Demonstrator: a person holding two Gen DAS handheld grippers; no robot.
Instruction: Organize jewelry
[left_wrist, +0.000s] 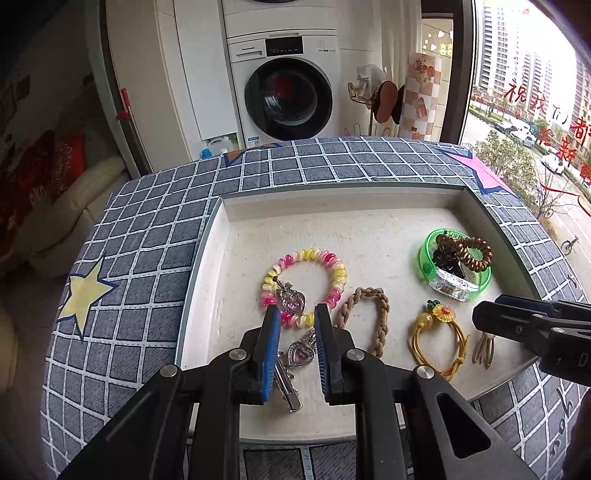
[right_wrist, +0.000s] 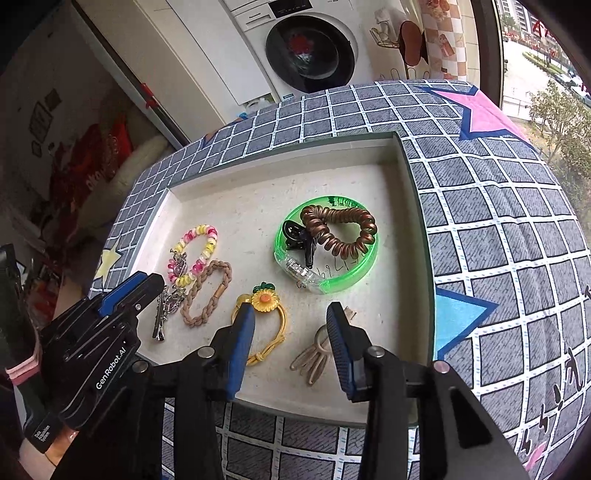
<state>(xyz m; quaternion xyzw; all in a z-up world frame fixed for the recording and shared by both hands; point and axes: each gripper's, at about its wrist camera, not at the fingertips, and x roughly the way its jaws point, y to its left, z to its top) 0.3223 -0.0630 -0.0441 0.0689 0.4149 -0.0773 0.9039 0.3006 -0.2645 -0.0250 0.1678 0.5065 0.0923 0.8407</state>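
Note:
A shallow white tray (left_wrist: 369, 201) (right_wrist: 221, 181) holds the jewelry. A pink-yellow coil bracelet (left_wrist: 334, 267) (right_wrist: 207, 236) with a heart charm lies left. A silver heart hair clip (left_wrist: 291, 391) (right_wrist: 162, 317) lies under my left gripper (left_wrist: 296, 314), which is open and empty just above it. A tan braided band (left_wrist: 380, 306) (right_wrist: 218, 284) and a yellow flower hair tie (left_wrist: 443, 314) (right_wrist: 264, 299) lie in the middle. A green bangle (left_wrist: 428, 258) (right_wrist: 354, 273) holds a brown coil tie (left_wrist: 476, 254) (right_wrist: 340, 229) and a black claw clip (right_wrist: 295, 236). My right gripper (right_wrist: 293, 314) is open above beige loop ties (right_wrist: 314, 360) (left_wrist: 484, 349).
The tray sits on a grey checked cloth (left_wrist: 147, 221) (right_wrist: 498, 229) with star patches. A washing machine (left_wrist: 288, 96) and a shoe rack (left_wrist: 384, 103) stand behind the table. A window (left_wrist: 535, 110) is at the right.

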